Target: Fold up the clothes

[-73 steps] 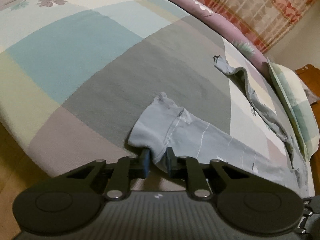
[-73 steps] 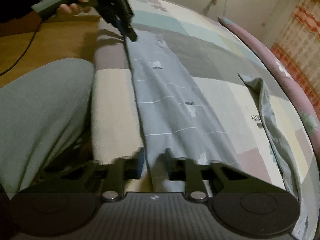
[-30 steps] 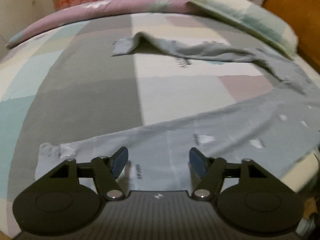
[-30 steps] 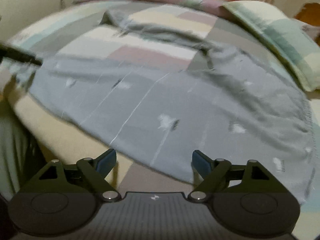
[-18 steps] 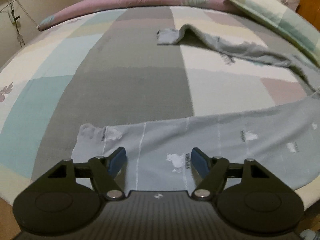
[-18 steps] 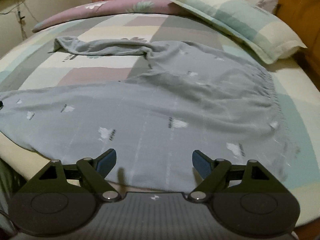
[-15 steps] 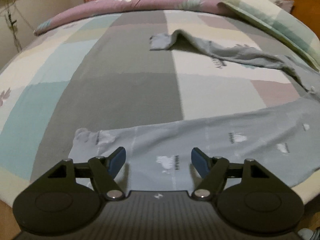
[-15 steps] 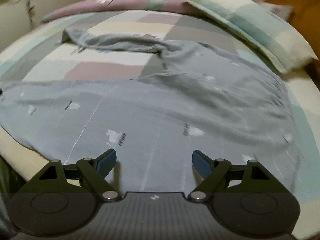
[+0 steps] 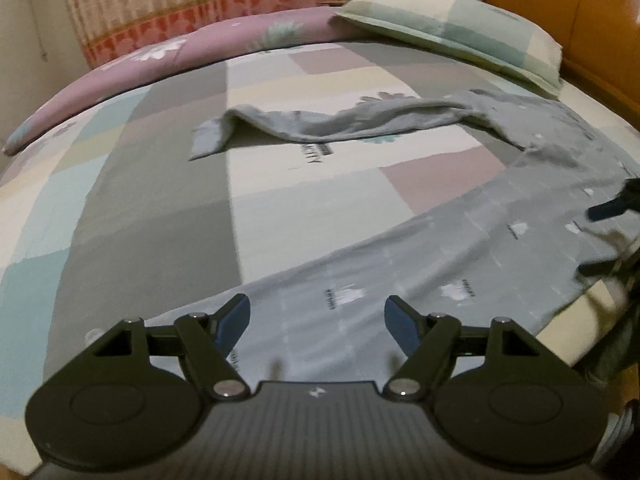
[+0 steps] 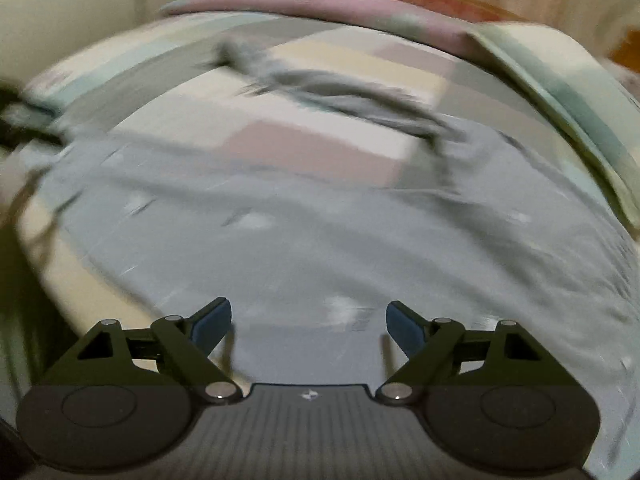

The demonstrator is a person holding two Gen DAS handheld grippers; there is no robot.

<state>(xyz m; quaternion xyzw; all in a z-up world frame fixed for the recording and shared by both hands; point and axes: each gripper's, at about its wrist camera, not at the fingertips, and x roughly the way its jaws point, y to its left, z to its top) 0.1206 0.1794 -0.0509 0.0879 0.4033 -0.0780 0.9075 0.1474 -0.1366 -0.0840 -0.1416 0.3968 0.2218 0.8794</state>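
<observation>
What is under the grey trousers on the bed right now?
The grey trousers lie straight on the patchwork bedsheet, whose squares show all round them. The near leg overhangs the bed's edge. Whatever is beneath the cloth itself is covered. Both claws are open, holding nothing.

Bed with patchwork-check sheet in grey, cream, pale teal and dusty pink [image 9: 168, 216] carried everything. Grey printed trousers with small white motifs [image 9: 460, 264] lay spread directly on it: one leg ran flat along the near edge, the other trailed, rumpled, toward the far side, its cuff folded over. Long mauve floral bolster [image 9: 168, 56] lay along the far edge. Pale green-and-cream checked pillow [image 9: 452, 28] rested at the head, beside a wooden headboard [image 9: 560, 8].
</observation>
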